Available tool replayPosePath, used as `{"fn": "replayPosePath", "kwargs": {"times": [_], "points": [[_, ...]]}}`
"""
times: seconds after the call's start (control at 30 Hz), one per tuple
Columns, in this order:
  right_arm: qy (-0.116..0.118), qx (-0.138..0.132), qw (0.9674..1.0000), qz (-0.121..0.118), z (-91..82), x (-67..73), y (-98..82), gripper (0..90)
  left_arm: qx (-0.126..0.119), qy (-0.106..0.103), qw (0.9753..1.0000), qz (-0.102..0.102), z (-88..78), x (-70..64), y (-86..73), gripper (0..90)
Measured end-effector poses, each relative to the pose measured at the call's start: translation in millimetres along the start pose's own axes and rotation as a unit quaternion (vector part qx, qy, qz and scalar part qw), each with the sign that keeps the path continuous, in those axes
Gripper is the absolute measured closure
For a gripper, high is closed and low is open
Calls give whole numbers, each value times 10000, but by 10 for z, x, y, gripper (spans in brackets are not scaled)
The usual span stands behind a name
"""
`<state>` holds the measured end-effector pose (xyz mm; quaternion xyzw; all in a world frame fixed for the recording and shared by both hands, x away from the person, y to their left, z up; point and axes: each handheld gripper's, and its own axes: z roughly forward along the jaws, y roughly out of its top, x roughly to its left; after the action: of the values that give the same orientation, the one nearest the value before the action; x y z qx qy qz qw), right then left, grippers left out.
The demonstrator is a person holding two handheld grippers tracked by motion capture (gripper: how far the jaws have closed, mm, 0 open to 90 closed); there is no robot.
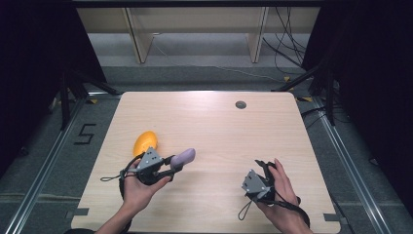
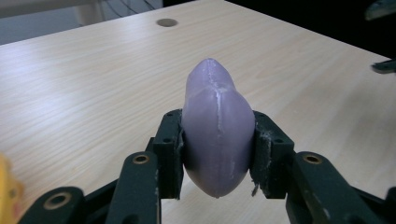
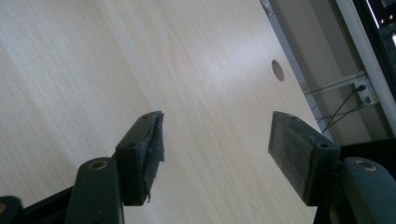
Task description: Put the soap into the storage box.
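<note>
A pale purple eggplant-shaped object (image 1: 183,157) (image 2: 217,135) is clamped between the two pads of my left gripper (image 1: 174,163) (image 2: 217,151), its narrow end pointing away toward the table's middle. An orange-yellow mango-like object (image 1: 145,142) lies on the wooden table (image 1: 219,126) just behind my left hand. My right gripper (image 1: 263,166) (image 3: 217,154) is at the front right, held over bare wood with its jaws wide apart and nothing between them.
A small round grommet hole (image 1: 240,104) (image 2: 166,22) (image 3: 278,70) sits near the table's far edge. Black curtains flank both sides, cables run on the floor beyond, and a wooden frame stands behind the table.
</note>
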<state>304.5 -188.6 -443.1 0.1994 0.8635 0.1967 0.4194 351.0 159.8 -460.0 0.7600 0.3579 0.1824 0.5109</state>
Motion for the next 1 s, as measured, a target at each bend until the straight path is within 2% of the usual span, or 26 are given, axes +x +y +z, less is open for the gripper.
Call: {"fn": "replayPosePath", "kwargs": {"times": [0.03,0.07,0.17,0.2,0.27,0.3,0.33,0.37,0.4,0.47,0.53,0.63,0.67,0.7,0.73,0.8,0.83,0.87,0.9,0.97,1.0], "points": [[0,0,10000,0,0,0,0,368,21,114,9999,0,-16,5,-6,589],[-34,60,9998,195,2,-45,-40,371,-23,266,9996,10,-26,18,-21,588],[-15,80,9995,317,8,-61,-55,371,-56,359,9993,-88,-37,25,-41,589],[66,76,9992,388,23,-64,-67,373,-145,580,9982,-103,-59,41,-64,589],[88,71,9991,412,31,-65,-72,375,-131,629,9979,-102,-64,51,-67,588],[156,94,9986,504,40,-60,-79,376,-199,737,9969,-205,-74,84,-72,588],[156,94,9986,504,40,-60,-79,376,-199,737,9969,-205,-74,84,-72,589],[104,81,9986,508,49,-65,-86,377,-188,840,9962,-163,-78,99,-68,589],[149,99,9981,594,56,-77,-98,379,-225,933,9953,-153,-88,123,-64,588],[117,114,9977,654,59,-87,-109,382,-251,1082,9936,-211,-109,149,-60,589],[149,131,9972,724,54,-93,-111,384,-295,1121,9930,-233,-114,166,-62,588],[67,133,9968,789,50,-104,-115,389,-334,1312,9905,-261,-147,206,-61,589],[123,149,9962,853,49,-112,-119,389,-414,1471,9878,-316,-176,239,-48,589],[123,149,9962,853,49,-112,-119,389,-414,1471,9878,-316,-176,239,-48,588],[120,135,9960,876,60,-111,-126,389,-459,1588,9857,-317,-201,253,-33,589],[156,132,9958,896,65,-107,-128,388,-504,1623,9850,-309,-209,264,-26,588],[176,143,9954,933,67,-102,-128,388,-513,1694,9837,-330,-222,268,-21,589],[195,172,9952,949,68,-102,-128,387,-520,1827,9812,-337,-233,292,-16,588],[195,172,9952,949,68,-102,-128,387,-520,1827,9812,-337,-233,292,-16,589],[218,169,9950,963,69,-101,-127,386,-520,1924,9788,-476,-237,323,-14,589],[218,169,9950,963,69,-101,-127,386,-520,1924,9788,-476,-237,323,-14,589]]}}
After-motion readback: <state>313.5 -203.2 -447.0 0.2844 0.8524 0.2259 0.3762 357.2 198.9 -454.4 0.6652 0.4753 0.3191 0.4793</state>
